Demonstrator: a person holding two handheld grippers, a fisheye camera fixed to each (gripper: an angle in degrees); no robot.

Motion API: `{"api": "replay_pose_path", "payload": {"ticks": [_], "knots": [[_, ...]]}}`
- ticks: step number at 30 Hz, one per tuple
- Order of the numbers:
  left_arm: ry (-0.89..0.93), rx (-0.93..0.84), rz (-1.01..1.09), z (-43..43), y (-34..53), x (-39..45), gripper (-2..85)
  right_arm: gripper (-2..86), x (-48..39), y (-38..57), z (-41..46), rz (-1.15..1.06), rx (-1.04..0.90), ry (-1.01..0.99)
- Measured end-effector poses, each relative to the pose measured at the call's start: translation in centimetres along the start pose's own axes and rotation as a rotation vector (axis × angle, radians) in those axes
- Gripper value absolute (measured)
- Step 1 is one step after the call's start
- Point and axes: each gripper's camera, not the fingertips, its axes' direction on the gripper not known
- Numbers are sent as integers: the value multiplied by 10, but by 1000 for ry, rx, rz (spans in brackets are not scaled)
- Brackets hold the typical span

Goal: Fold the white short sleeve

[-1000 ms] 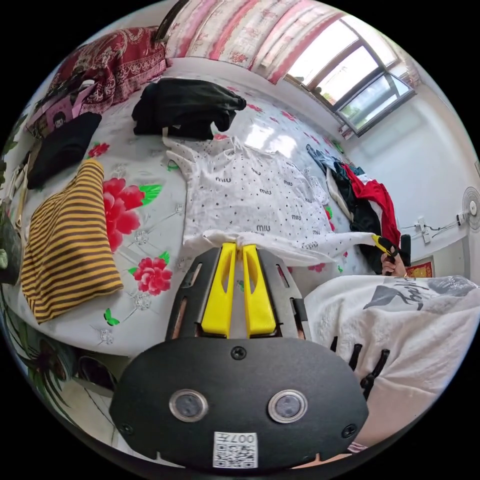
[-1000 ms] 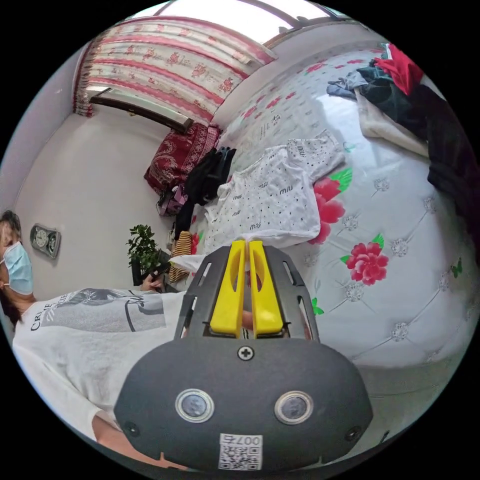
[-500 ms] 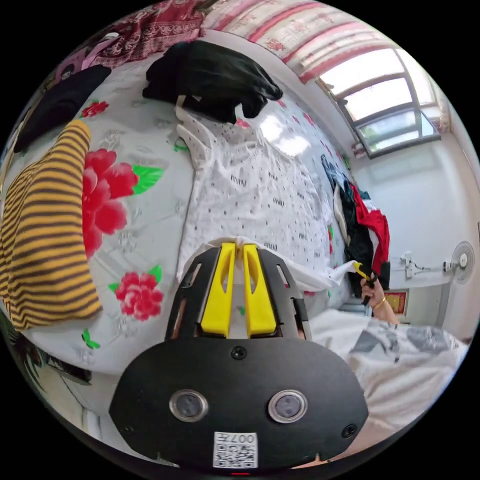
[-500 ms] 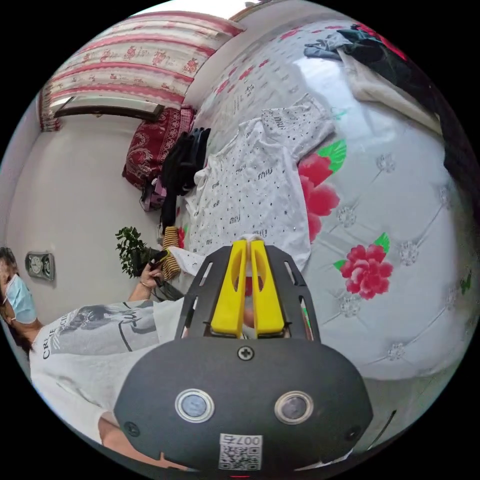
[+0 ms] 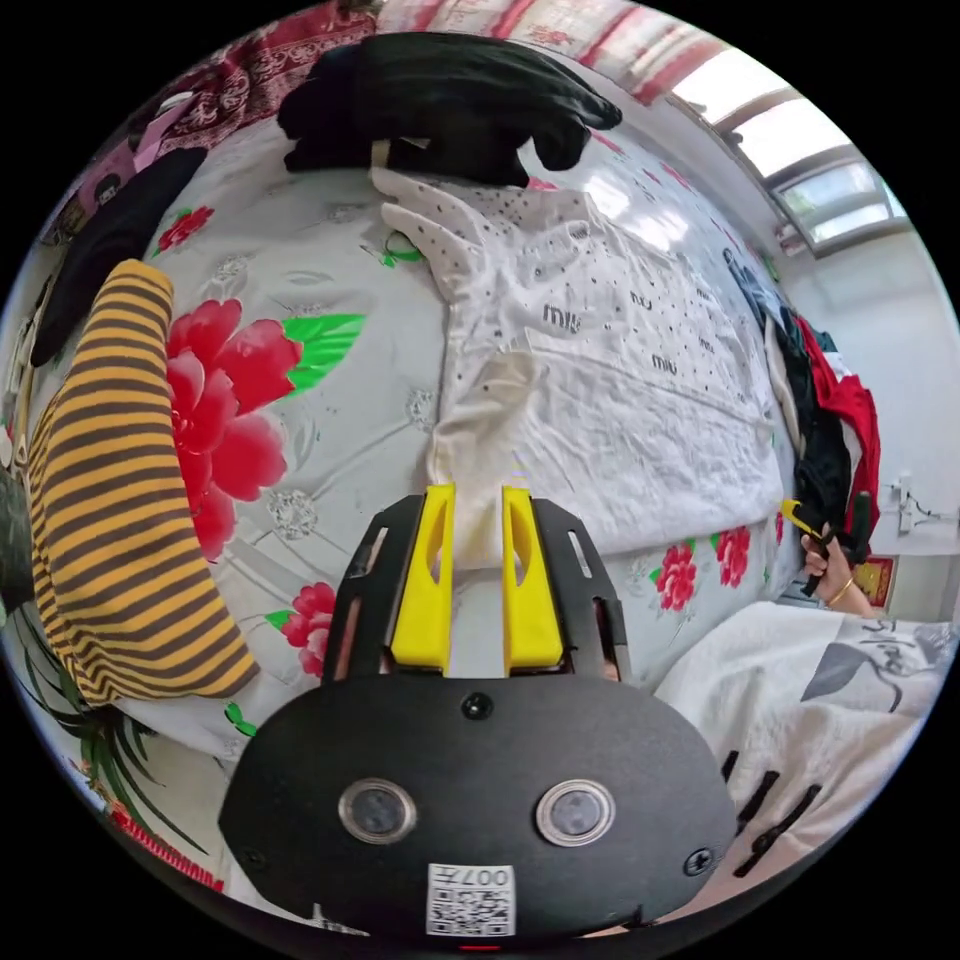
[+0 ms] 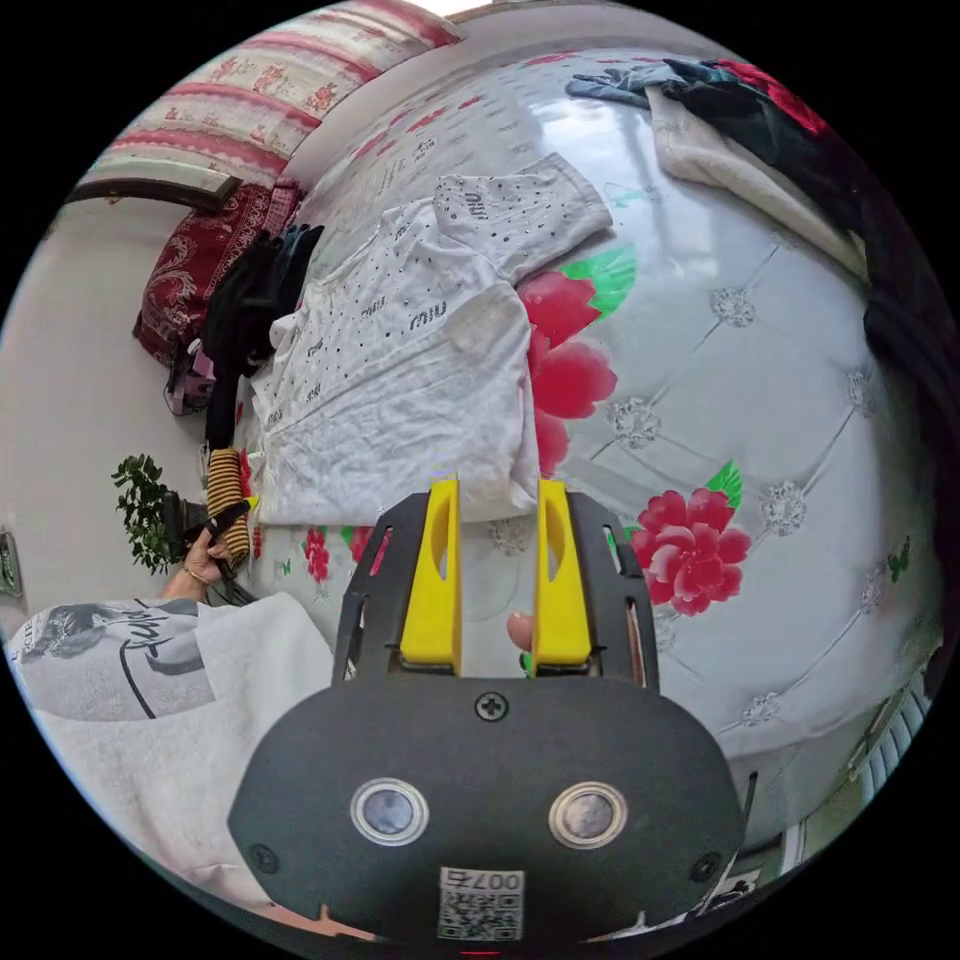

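- In the left gripper view we see the left hand-held gripper [image 5: 476, 500] low in the centre of the frame, its yellow jaws spread apart and pinching nothing.
- Just above it the white short sleeve [image 5: 610, 390] lies on the bed [image 5: 300, 440], its lower half folded up so the plain inside faces us; the folded corner reaches down between the jaw tips.
- A black garment [image 5: 450, 100] lies at the top of the frame, touching the shirt's sleeve, and a yellow striped garment [image 5: 120, 500] lies at the left.
- At the right edge we see the other hand [image 5: 830, 575] with its gripper, beside a heap of clothes [image 5: 830, 420].
- In the right gripper view the right hand-held gripper [image 6: 497, 495] sits low in the centre, jaws spread and empty.
- The white short sleeve [image 6: 400, 400] lies above and left of it on the flowered bed [image 6: 780, 420], its near corner at the jaw tips.
- At the left edge a hand [image 6: 205, 560] grips the other tool; a plant [image 6: 145, 505] stands beside it.
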Motion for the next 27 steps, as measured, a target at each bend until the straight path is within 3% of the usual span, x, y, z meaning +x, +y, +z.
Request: {"api": "replay_pose_path", "payload": {"ticks": [3,8,14,17,20,27], "knots": [[-111,-19,22,13,-9,15,17,33,-7,-7,16,-11,-36,9],[-150,-84,91,24,-11,30,-7,4,-22,-18,26,-88,-125,61],[-38,-190,99,36,72,52,-6,2,-13,46,5,-121,-148,156],[-33,-129,67,29,122,63,5,12,2,82,6,-76,-187,189],[-104,7,89,2,144,73,50,29,5,96,-14,-58,-55,193],[-132,99,273,0,98,93,87,57,-2,51,-16,-49,112,129]]}}
